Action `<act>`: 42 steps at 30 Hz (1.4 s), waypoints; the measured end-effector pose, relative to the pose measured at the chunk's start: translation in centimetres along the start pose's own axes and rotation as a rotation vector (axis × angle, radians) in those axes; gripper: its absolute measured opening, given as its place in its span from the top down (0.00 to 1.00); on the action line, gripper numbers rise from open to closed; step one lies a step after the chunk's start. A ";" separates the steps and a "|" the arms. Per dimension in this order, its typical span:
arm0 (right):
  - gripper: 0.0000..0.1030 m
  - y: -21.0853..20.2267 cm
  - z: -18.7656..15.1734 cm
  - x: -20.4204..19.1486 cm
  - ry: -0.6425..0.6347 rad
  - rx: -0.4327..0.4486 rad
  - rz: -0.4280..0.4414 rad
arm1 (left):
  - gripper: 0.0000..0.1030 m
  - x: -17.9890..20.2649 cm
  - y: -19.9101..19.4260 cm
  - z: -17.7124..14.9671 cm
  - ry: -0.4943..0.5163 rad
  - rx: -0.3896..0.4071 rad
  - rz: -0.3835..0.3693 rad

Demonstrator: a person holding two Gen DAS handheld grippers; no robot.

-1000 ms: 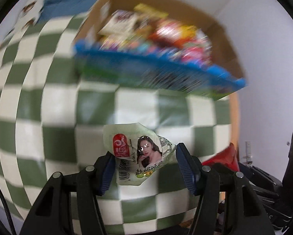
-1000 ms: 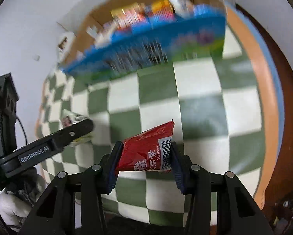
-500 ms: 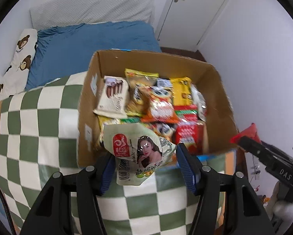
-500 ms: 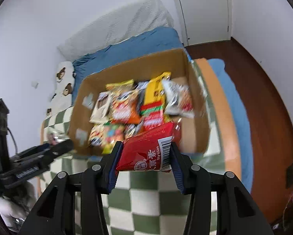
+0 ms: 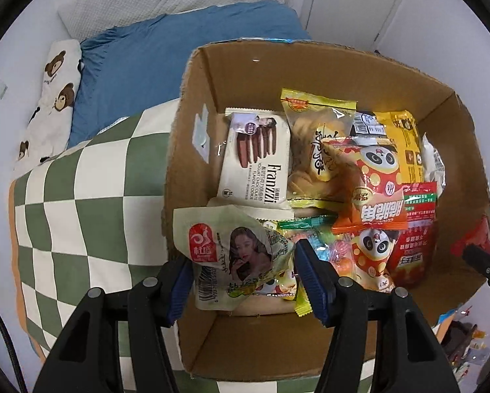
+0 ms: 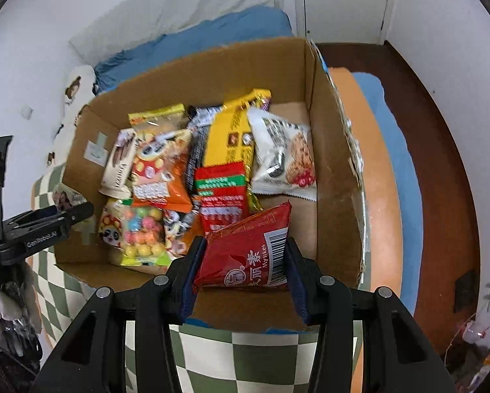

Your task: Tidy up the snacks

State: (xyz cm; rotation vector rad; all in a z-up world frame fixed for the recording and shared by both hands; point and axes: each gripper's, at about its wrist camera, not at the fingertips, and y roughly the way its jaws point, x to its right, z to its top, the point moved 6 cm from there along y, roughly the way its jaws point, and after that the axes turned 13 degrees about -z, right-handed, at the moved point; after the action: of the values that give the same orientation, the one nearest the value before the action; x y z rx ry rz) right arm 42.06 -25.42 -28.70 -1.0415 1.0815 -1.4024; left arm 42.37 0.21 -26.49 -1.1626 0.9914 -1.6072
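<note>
Showing only right-view: oat pkt (image 6: pixel 285 160) in box (image 6: pixel 212 65)

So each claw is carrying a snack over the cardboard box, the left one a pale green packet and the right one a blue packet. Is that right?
Nearly. The right gripper holds a red packet, not a blue one, as the right wrist view shows. The rest stands: the left gripper holds the pale green packet, and both hang over the cardboard box of snacks.

Even, soft indoor light; fisheye bending and dark corners; slight motion blur on the open brown cardboard box (image 6: pixel 212 75)
</note>
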 end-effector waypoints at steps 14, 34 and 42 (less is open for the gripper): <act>0.11 2.2 -0.7 0.3 -0.006 -0.100 -0.050 | 0.22 -0.2 0.5 0.9 -0.042 0.017 -0.048; 0.04 -2.1 -0.5 -1.2 -0.034 0.095 -0.117 | 0.13 4.0 -4.9 -2.5 -0.021 0.182 -0.015; 0.04 -3.7 -1.6 -1.2 -0.026 0.148 -0.113 | 0.13 5.8 -7.3 -3.7 0.022 0.250 0.004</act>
State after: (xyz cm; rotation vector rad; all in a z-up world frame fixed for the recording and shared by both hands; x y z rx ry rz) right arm 39.84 -23.84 -25.44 -1.0234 0.8969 -1.5309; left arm 36.41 -2.95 -19.10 -0.9733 0.7796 -1.6888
